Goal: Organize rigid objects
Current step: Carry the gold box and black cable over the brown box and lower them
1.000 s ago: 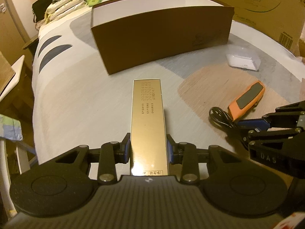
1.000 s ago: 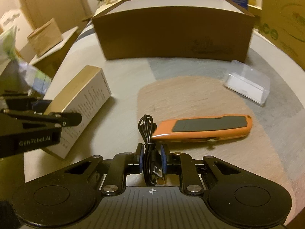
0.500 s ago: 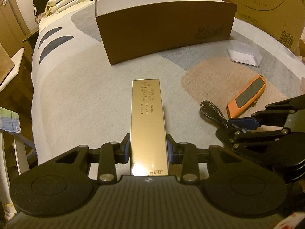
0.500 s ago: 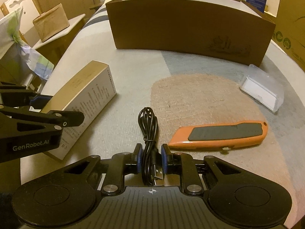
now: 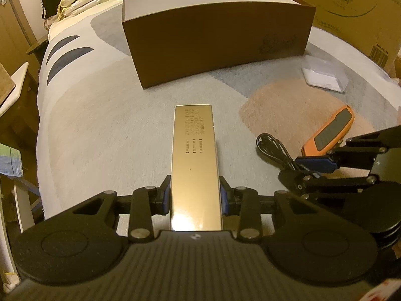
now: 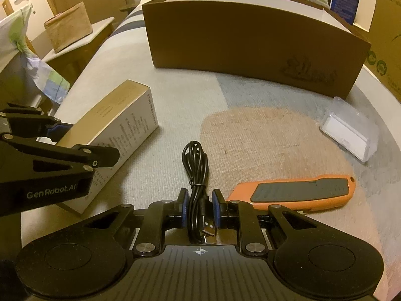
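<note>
Left gripper (image 5: 196, 197): clamped tight on the near end of the gold box (image 5: 195, 160), blue pads pressing both long sides.
Gold box: long axis straight out from the jaws, far end aimed at the brown box (image 5: 218, 50); whether underside touches the cloth, cannot tell.
Right gripper (image 6: 199, 210): nearly fully closed, pinching the coiled black cable (image 6: 196, 173) close to its plug end.
Black cable: loop reaching forward from the jaws toward the brown box, plug tucked back between the pads.
Orange utility knife (image 6: 295, 192): flat on the table cloth (image 6: 263, 135), free, just right of the right gripper, long axis crosswise to the brown box's near wall.
Clear plastic case (image 6: 349, 131): beyond the knife, near the right end of the brown box, untouched.
Brown box: open-topped, white inside, broadside across the far part of the table, well ahead of both grippers.
Key relation: brown box dead ahead and higher than both loads; likely needing a lift over the near wall before any release.
Nearer hand: neither clearly closer to the brown box; left lined up with its left half, right with its middle.
Likely stage: both loads gripped, carry to the brown box not yet done.
Risk: gold box held only at one end, so possibly drooping or twisting in the pads during a lift.
</note>
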`<state>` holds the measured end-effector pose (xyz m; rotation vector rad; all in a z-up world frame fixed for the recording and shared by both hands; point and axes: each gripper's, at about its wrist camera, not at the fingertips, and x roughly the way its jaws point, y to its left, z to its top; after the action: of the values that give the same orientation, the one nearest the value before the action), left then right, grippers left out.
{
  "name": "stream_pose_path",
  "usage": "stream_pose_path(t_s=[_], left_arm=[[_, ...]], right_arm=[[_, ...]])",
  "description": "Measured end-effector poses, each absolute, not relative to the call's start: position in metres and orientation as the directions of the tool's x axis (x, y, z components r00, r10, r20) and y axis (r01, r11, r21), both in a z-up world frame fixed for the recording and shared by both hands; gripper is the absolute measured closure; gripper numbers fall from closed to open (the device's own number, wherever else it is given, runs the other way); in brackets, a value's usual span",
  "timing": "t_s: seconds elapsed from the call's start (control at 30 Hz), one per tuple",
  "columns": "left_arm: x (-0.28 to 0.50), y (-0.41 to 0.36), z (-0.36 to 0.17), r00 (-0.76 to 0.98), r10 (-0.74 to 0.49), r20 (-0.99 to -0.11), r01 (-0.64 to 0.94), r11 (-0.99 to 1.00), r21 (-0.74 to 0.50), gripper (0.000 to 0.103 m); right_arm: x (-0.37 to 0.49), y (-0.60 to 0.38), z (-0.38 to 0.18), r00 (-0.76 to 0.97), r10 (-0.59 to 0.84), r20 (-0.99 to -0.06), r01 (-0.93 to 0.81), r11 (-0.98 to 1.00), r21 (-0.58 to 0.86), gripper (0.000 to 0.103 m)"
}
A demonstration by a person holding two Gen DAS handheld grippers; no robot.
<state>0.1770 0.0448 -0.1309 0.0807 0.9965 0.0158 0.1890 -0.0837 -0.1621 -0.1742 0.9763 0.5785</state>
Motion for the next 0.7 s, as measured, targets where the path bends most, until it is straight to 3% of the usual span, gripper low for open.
stream_pose_path(t_s=[0.7], left_arm=[[0.169, 0.041, -0.073, 0.664, 0.04, -0.747, 0.039, 0.995, 0.088, 0.071]], right_arm=[[0.195, -0.129, -0.104, 0.489, 0.476, -0.73, -0.469, 0.85, 0.24, 0.089]])
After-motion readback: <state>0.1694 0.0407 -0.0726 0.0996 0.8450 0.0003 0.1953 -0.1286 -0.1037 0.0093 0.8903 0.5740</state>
